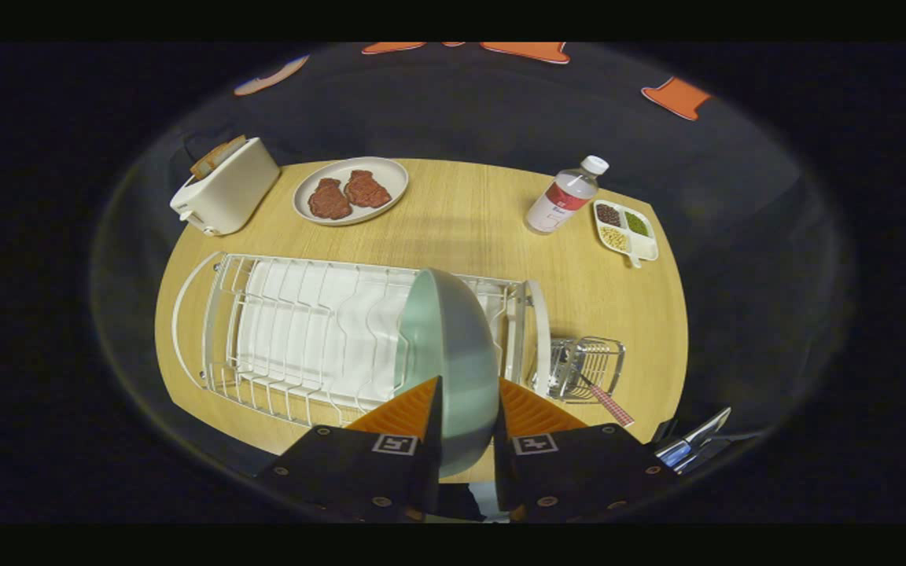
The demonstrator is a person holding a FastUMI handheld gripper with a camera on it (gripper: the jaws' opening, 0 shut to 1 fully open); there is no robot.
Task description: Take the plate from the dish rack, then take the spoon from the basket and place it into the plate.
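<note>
A pale green plate [453, 354] stands on edge between my two fingers, its lower rim pinched by them. My gripper [465, 397] is shut on the plate, held above the right end of the white wire dish rack [296, 338]. Right of the rack stands a small metal wire basket [587, 365]. A spoon with a red checked handle [610, 405] leans out of the basket toward me; its bowl is hidden inside the wires.
On the round wooden table [461, 228], a white toaster [225, 192] with bread sits far left. Beside it is a plate with two pieces of meat [351, 192]. A water bottle [565, 196] and a divided tray of beans [626, 229] sit far right.
</note>
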